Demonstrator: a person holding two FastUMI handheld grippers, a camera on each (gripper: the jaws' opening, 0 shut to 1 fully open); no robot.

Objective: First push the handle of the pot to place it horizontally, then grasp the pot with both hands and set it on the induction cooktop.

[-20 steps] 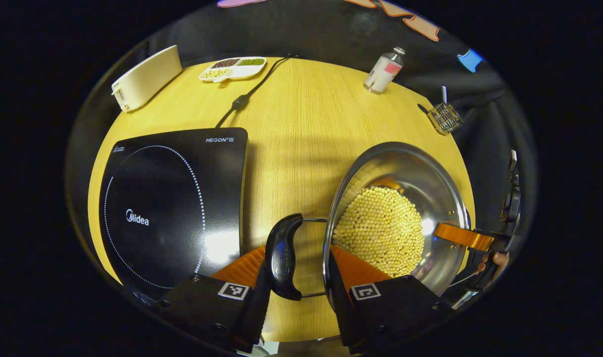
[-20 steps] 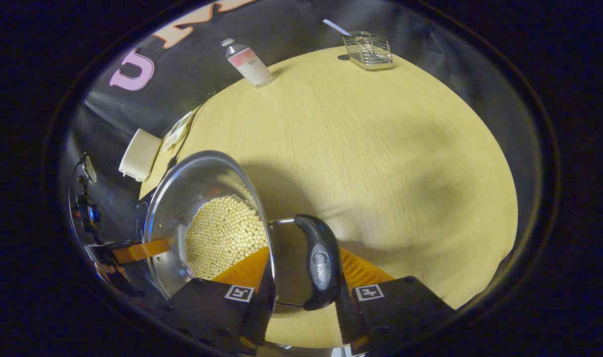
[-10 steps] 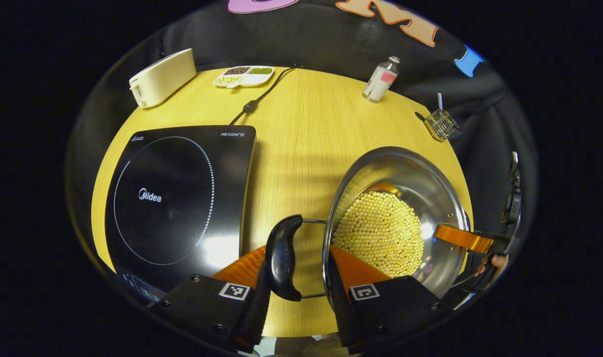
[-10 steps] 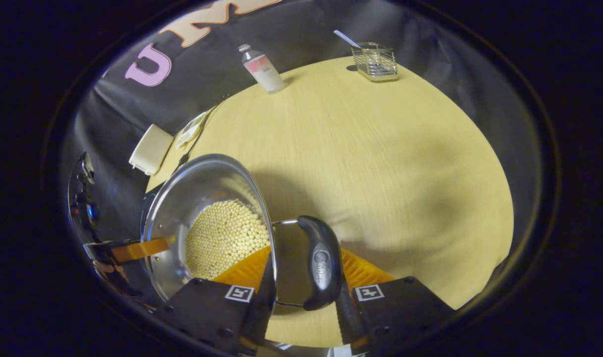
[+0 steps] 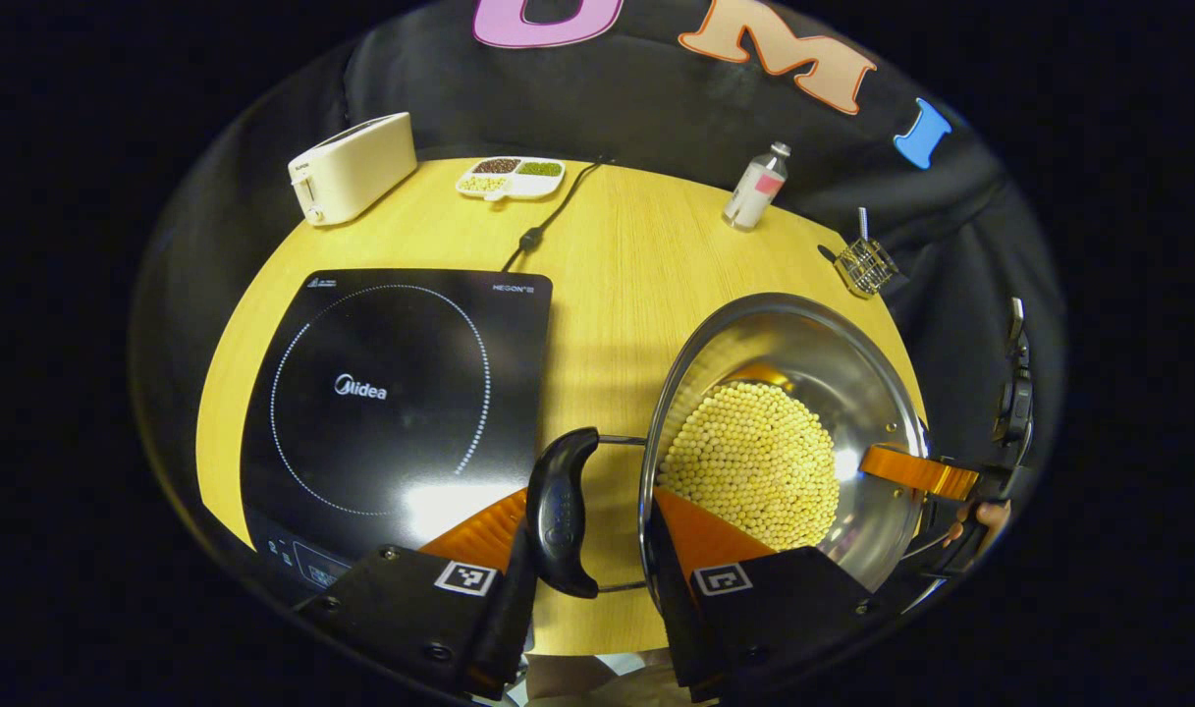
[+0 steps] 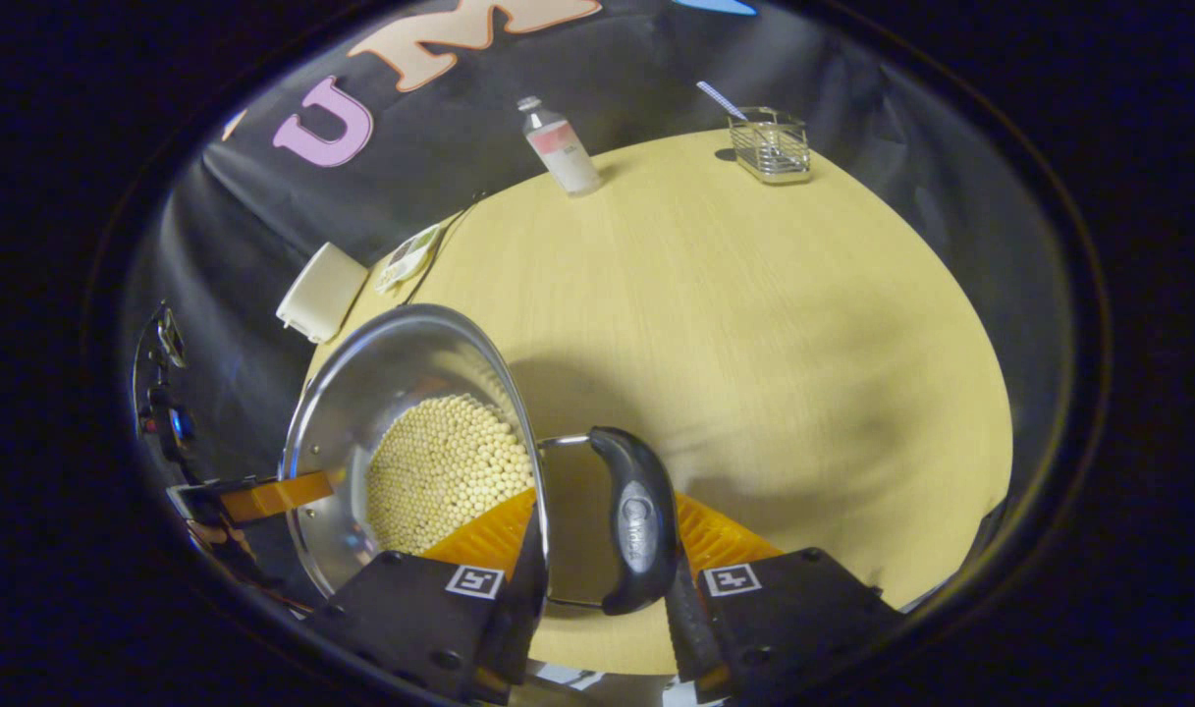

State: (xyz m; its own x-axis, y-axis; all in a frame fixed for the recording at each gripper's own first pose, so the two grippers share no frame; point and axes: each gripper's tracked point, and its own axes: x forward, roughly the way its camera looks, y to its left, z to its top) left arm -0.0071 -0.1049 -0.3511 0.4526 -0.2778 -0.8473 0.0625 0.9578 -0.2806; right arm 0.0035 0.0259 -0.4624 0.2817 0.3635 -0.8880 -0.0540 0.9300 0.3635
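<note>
Had the steel pot w/ soybeans up off the wooden table, just right of the induction cooktop. Left gripper clamped on the near black handle, right gripper clamped on the other handle. Imo the risk was tilt: if one side got higher during the carry, the beans would slide and spill, or a loop handle would twist in the pads.

One pot (two black handles), one induction cooktop, one toaster, one divided dish, one bottle, one wire basket.
</note>
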